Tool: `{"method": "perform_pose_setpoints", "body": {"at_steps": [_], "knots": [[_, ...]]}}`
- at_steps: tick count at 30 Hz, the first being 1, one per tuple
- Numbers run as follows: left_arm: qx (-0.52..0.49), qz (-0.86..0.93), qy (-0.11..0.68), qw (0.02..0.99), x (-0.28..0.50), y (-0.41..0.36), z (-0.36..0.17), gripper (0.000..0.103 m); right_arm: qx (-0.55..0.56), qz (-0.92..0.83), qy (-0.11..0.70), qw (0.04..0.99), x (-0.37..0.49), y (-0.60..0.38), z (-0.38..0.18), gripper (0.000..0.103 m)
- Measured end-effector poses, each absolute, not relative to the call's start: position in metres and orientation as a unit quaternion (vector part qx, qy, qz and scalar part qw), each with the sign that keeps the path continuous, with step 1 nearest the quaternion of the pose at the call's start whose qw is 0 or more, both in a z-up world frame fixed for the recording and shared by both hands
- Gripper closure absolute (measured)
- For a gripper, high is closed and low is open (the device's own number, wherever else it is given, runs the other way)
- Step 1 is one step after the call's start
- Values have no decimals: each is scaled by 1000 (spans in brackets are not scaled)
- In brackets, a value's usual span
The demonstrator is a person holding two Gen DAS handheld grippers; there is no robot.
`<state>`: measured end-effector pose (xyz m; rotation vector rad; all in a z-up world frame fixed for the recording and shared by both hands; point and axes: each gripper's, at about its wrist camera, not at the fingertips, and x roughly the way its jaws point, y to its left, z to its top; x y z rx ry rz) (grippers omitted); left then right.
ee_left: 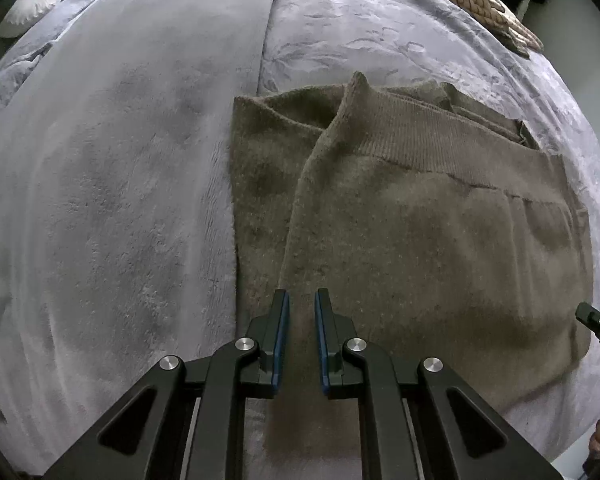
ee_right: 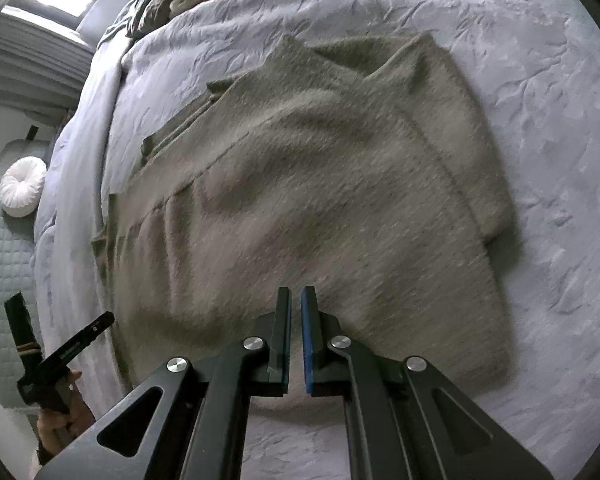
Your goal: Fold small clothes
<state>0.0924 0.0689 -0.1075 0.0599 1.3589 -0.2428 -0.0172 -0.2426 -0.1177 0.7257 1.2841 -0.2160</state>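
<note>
**Two grippers clear of garment, fold incomplete**

Left wrist view: my left gripper (ee_left: pixel 302 300) hovers with jaws spread, holding nothing, over the near edge of the olive-brown fuzzy knit garment (ee_left: pixel 400 232), which lies partly folded on the grey textured bedspread (ee_left: pixel 380 28).

Right wrist view: my right gripper (ee_right: pixel 296 300) stands narrowly parted, empty. Risk, in my judgement: pinching bedspread along with knit would drag the fold askew.

The sweater's (ee_left: pixel 420 240) near hem is hidden behind the left claw (ee_left: pixel 302 300), and the knitted bundle (ee_left: pixel 484 4) (a throw, perhaps) is cut off by the top edge.
</note>
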Motion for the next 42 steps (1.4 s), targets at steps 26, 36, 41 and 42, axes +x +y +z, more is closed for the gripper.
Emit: {"method": "perform_pose_setpoints", "body": {"at_steps": [26, 36, 41, 42], "knots": [[66, -75, 633, 768, 89, 55, -136, 1, 247, 5, 583, 774, -12, -141, -106, 0], [54, -99, 637, 762, 80, 61, -149, 1, 343, 45, 601, 720, -17, -118, -132, 0], [43, -105, 638, 761, 79, 71, -154, 1, 396, 61, 601, 692, -16, -107, -147, 0], [41, -104, 639, 761, 79, 73, -156, 1, 411, 70, 600, 683, -16, -104, -150, 0]]}}
